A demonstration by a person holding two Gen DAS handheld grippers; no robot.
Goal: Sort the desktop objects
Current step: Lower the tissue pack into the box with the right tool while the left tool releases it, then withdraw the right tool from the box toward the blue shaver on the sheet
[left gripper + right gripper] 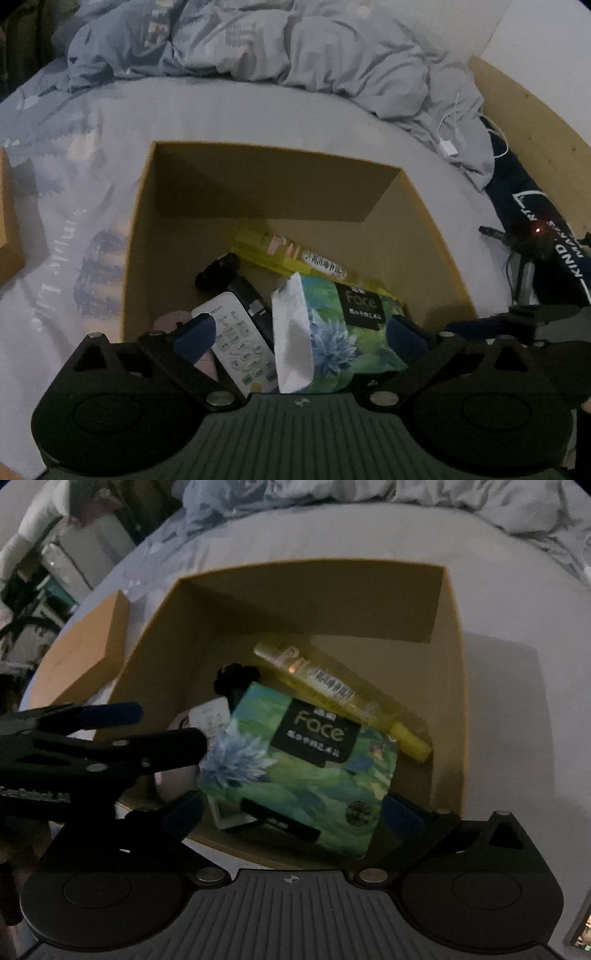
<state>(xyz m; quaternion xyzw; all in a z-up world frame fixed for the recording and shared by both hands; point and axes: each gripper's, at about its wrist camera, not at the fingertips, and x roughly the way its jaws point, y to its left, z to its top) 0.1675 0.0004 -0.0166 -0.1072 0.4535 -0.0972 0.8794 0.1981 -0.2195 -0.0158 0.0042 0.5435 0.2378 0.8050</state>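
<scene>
**Both grippers over the box, nothing held**

I have the left gripper above the near edge of the box, its 2 fingers spread wide with nothing between them. My right gripper hangs over the same edge, fingers also spread and empty.

Inside the box, the tissue pack lies against the near wall, 1 white sheet sticking up from it. The white remote sits just beside the pack, toward the box's left wall, touching a black remote. The yellow tube lies diagonally behind the pack, toward the far wall. A smaller box rests on the bed sheet just outside the left wall.
</scene>
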